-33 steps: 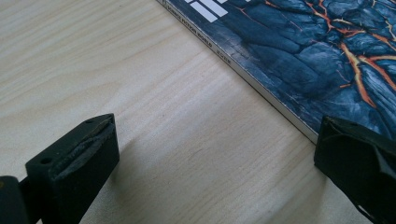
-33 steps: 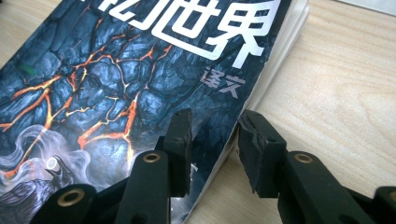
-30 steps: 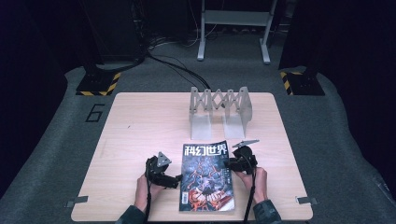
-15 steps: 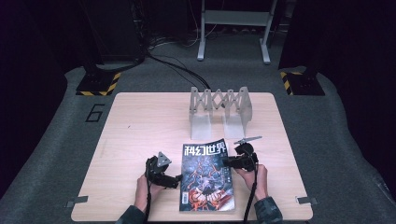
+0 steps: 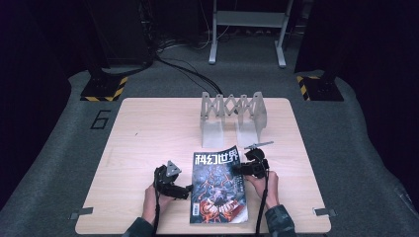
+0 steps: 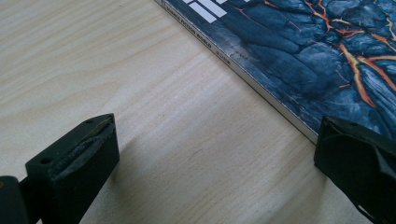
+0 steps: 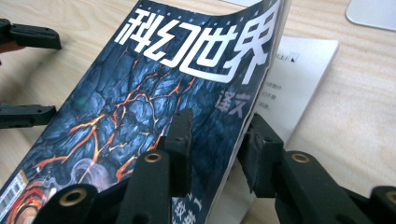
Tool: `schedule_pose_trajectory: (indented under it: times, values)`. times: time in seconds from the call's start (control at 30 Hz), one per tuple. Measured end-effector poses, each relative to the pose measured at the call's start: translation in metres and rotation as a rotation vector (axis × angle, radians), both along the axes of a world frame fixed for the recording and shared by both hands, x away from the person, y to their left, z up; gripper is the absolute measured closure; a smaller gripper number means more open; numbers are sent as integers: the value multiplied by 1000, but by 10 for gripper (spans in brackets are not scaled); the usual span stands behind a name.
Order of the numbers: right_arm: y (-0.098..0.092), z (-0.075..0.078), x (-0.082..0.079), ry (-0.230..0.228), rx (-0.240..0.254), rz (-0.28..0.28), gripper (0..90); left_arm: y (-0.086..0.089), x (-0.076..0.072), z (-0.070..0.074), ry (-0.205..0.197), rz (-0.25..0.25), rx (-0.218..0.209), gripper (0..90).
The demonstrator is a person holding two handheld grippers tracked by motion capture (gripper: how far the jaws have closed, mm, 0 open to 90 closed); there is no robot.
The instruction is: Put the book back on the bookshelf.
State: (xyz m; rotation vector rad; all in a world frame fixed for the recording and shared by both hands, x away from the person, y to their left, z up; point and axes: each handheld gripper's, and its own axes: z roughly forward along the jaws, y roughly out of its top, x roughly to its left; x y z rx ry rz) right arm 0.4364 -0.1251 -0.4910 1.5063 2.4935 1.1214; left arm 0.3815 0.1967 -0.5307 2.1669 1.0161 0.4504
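Resting at the spine side of the dark blue glossy magazine (image 5: 219, 185), the left gripper (image 5: 188, 190) stands wide and empty on the pale wooden table (image 5: 143, 133). The right gripper (image 7: 217, 140) pinches the cover's right edge, lifting it off the white page; opening looks underway. Swinging the cover leftward comes next, needing the left gripper clear; bare tabletop lies there.

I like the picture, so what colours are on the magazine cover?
The magazine cover is dark blue with glowing orange cracks and big white letters, best seen in the right gripper view.

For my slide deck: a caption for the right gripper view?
Right gripper lifting the front cover of a magazine off its white first page, on a wooden table.
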Motion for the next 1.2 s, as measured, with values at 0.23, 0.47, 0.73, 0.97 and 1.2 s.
schedule_pose_trajectory:
  times: [0.23, 0.47, 0.73, 0.97, 1.2]
  values:
    - [7, 3, 9, 19, -3, 11, 697, 0, 0, 0, 4, -2, -3, 0]
    - [14, 11, 13, -8, -10, 24, 818, -1, 0, 0, 7, 3, -9, 0]
    - [18, 23, 6, -54, 31, 20, 871, 0, 0, 0, 2, 0, -1, 0]
    - [22, 35, 0, -89, 73, 24, 880, 0, 0, 0, 9, 0, -10, 0]
    - [28, 44, -6, -129, 90, 31, 882, 1, 1, 1, 18, -26, -4, 0]
